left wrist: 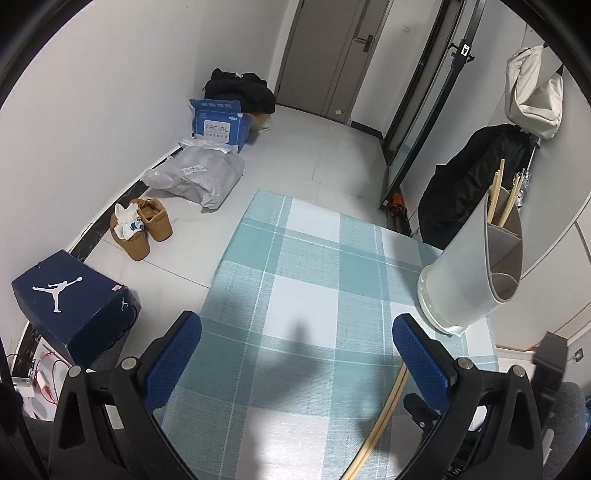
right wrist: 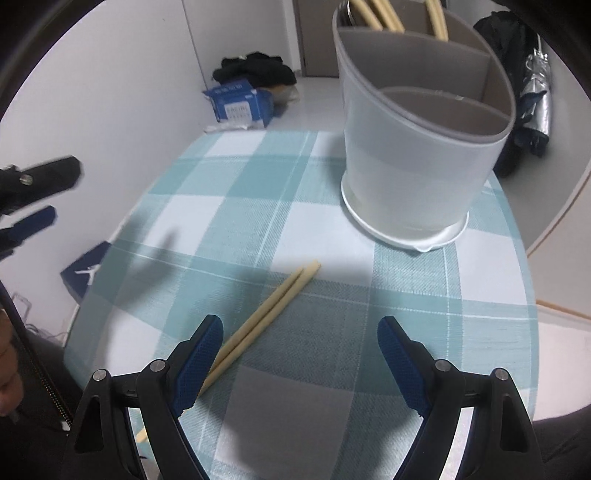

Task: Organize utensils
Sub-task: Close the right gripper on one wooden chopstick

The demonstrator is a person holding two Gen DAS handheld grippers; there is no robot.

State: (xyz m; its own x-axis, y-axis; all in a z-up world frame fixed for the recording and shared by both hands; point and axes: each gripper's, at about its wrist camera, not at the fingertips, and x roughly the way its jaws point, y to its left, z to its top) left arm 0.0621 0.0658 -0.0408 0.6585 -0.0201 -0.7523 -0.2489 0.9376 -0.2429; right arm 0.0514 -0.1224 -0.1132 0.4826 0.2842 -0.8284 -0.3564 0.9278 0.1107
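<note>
Left wrist view only: a navy shoe box [left wrist: 74, 301], tan shoes [left wrist: 142, 227], a grey plastic bag [left wrist: 201, 175] and a door [left wrist: 332, 55] on the floor side of the room.
Right wrist view only: a pair of chopsticks [right wrist: 266, 317] lying side by side on the table, their near ends passing under the right tool's left finger.
Holder: a pale utensil holder [right wrist: 417, 147] with inner dividers stands upright at the table's far right, with more chopsticks [right wrist: 384, 16] in its rear compartment.
Surface: the table [left wrist: 306, 266] wears a teal and white checked cloth.
Room: white walls, pale tiled floor, black coat [left wrist: 469, 184] hanging at right.
Left tool [left wrist: 295, 350]: jaws spread wide, empty, above the cloth.
Right tool [right wrist: 299, 354]: jaws spread wide, gripping nothing, low over the chopsticks.
</note>
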